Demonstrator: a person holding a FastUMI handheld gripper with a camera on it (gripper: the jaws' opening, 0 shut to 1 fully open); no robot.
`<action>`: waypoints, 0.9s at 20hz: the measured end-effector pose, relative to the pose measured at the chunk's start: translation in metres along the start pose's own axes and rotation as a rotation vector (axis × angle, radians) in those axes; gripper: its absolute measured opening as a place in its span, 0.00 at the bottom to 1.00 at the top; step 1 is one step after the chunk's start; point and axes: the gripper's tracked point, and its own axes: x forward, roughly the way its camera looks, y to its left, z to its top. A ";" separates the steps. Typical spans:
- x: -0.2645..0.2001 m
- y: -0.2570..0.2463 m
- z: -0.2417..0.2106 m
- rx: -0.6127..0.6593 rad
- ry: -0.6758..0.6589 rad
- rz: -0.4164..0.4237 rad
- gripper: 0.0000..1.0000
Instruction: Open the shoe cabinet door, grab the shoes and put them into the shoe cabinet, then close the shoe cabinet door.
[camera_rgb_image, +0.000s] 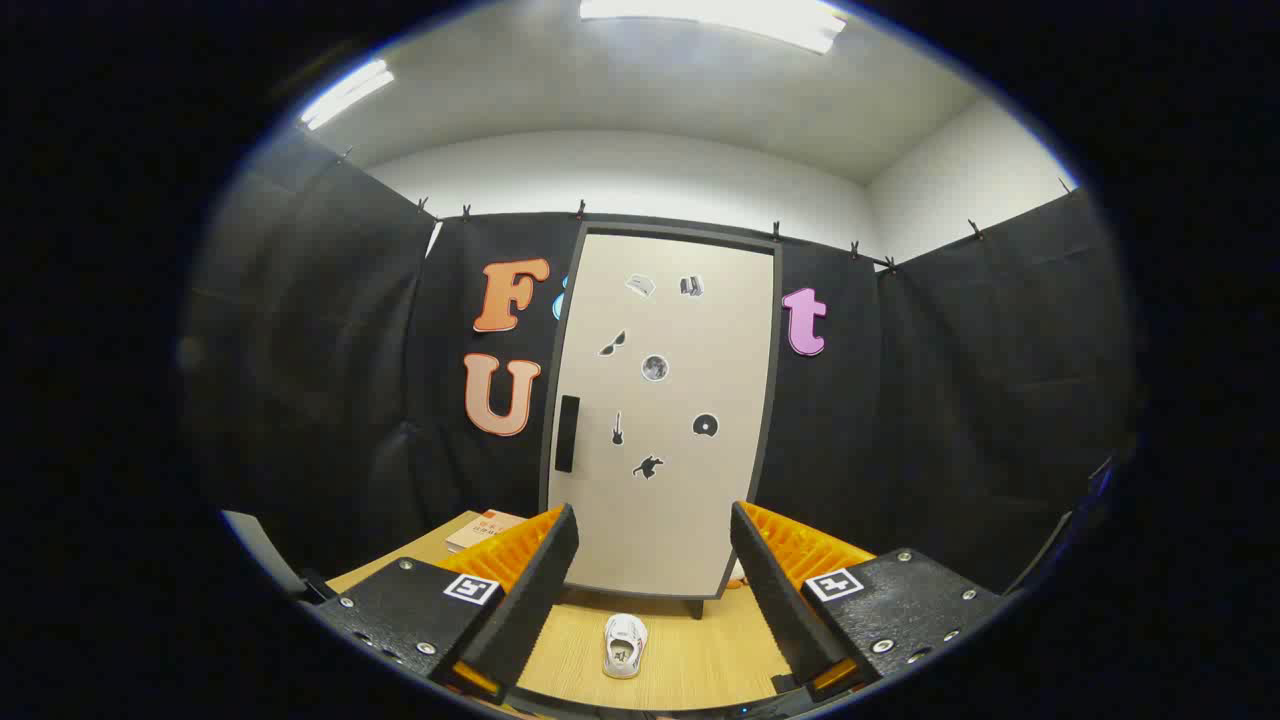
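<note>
A tall beige shoe cabinet (665, 410) with a dark frame stands on the wooden table straight ahead, its door shut. A black handle (567, 433) runs upright along the door's left edge, and several small stickers dot the door. One small white shoe (624, 645) lies on the table in front of the cabinet, between my two fingers and a little ahead of them. My gripper (652, 545) is open, its black and orange fingers spread wide with nothing between them, held back from both shoe and cabinet.
The light wooden table (700, 660) carries the cabinet and shoe. A flat reddish booklet (482, 528) lies to the cabinet's left, beyond my left finger. Black cloth walls close in on the left, back and right.
</note>
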 end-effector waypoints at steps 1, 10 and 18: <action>-0.001 0.001 0.000 0.007 0.000 0.003 0.96; 0.005 0.012 -0.003 0.020 0.009 0.024 0.96; 0.028 0.047 -0.002 0.045 -0.003 0.044 0.96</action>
